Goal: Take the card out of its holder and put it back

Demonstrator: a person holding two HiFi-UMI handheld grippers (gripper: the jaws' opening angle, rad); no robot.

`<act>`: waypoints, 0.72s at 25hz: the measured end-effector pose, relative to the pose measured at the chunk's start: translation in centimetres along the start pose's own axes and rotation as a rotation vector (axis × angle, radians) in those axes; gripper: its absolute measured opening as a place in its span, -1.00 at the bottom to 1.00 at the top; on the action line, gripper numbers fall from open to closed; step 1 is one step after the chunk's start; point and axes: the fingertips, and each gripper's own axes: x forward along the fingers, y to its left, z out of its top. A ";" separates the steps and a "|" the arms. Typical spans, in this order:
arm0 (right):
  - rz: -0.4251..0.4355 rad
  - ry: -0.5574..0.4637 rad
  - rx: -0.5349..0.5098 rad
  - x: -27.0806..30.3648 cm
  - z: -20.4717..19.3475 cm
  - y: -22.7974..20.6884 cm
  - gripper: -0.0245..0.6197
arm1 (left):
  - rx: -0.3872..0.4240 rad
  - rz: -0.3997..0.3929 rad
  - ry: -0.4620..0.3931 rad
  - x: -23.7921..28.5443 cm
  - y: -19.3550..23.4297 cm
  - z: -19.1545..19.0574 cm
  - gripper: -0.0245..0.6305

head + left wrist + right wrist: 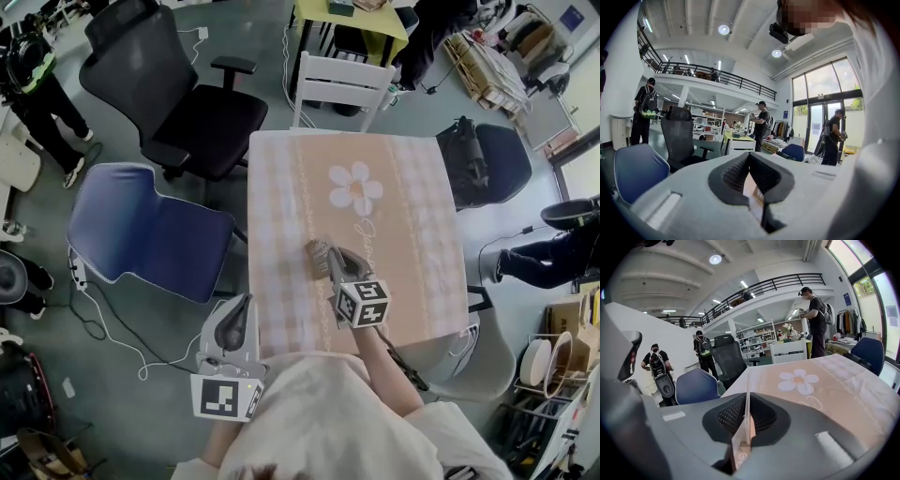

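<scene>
Right tool [324,257] is over the near part of the worktop [412,234], angled down toward the peach checked cloth. In the right gripper view its jaws are pressed onto a thin card holder [747,420], which stands edge-on between the pads. The top edge pokes out past the tips, and a peach printed flap hangs at the near end. From the head view the holder [316,248] is a small brownish shape at the tips of this tool, low over the cloth. I cannot tell whether it touches the cloth or whether the card is inside.

White flower print [354,187] lies ahead of the right tool, well apart from it.

Left tool [246,303] hangs off the worktop's left edge, just beside it and nearer to me than the right tool. It points roughly level. In the left gripper view the pads [729,174] come together at the tips with nothing between them. Peach cloth and a small printed patch show through the gap below, too small to identify.

Blue chair [141,230] is left of the left tool. Black office chair [178,103] is farther out beyond it. White chair [337,86] sits at the worktop's far edge.
</scene>
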 end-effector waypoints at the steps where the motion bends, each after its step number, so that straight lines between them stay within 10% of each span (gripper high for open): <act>1: 0.001 0.001 0.000 0.0 0.0 0.0 -0.88 | -0.002 -0.001 -0.001 0.0 -0.1 0.0 -0.93; 18: -0.002 -0.052 -0.005 -1.6 2.7 0.2 -0.88 | -0.007 0.001 -0.012 -0.1 0.1 0.2 -0.93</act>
